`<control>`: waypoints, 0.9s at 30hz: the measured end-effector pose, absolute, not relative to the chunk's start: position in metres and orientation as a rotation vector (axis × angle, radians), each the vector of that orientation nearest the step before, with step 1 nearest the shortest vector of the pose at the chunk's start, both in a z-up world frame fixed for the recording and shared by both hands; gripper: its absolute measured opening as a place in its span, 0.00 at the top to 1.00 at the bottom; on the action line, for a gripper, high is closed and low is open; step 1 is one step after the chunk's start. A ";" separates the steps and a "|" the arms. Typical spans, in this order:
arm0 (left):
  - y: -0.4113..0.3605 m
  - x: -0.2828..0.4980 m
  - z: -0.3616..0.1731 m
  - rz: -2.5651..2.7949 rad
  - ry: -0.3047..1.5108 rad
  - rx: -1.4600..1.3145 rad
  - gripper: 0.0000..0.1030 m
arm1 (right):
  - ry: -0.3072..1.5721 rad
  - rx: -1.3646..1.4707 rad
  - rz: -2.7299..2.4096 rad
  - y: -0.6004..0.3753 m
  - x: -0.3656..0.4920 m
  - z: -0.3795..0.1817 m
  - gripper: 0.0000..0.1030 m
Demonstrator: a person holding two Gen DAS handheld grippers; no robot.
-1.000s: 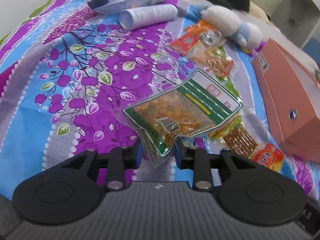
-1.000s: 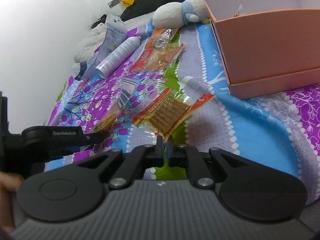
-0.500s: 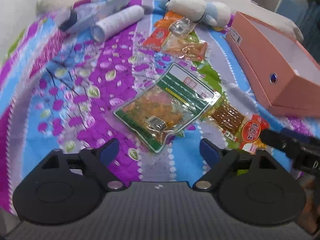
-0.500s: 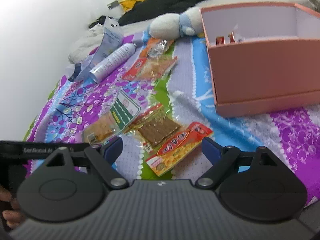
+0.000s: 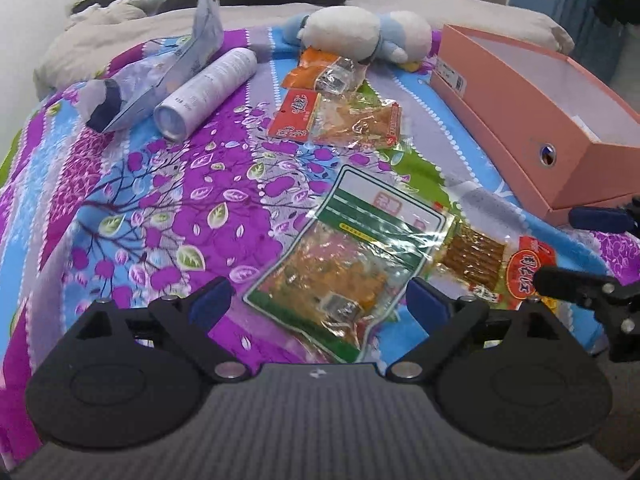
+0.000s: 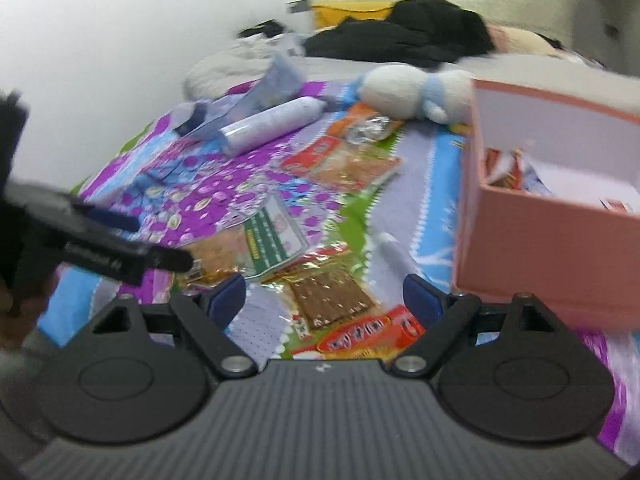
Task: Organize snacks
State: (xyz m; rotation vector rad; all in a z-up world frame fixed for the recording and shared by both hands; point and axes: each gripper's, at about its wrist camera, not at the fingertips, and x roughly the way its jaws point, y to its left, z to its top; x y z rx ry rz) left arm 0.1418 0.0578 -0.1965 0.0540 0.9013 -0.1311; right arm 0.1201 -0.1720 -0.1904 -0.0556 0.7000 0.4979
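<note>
Left tongs point(image 5: 318, 304) spread wide, lower centre of frame, empty; green-labelled snack pack point(image 5: 352, 264) lies flat on floral bedspread point(image 5: 160, 208) between blue pads point(image 5: 210, 302), untouched. Right tongs point(image 6: 325, 296) likewise wide apart, empty, above brown snack pack with red label point(image 6: 340, 308) at lower centre. Pink box point(image 6: 552, 240), right of frame, holds a few packets. 2 more snack packs point(image 5: 340, 116) upper centre, beside white canister point(image 5: 208, 92) and plush toy point(image 5: 360, 36).
</note>
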 end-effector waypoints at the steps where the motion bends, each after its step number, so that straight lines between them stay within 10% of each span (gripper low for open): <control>1: 0.059 0.145 -0.197 -0.145 0.900 0.063 0.07 | 0.705 -0.074 0.519 -0.169 0.124 -0.192 0.16; 27: 0.056 0.203 -0.252 -0.475 1.032 0.200 0.06 | 0.957 -0.239 0.705 -0.143 0.197 -0.251 0.11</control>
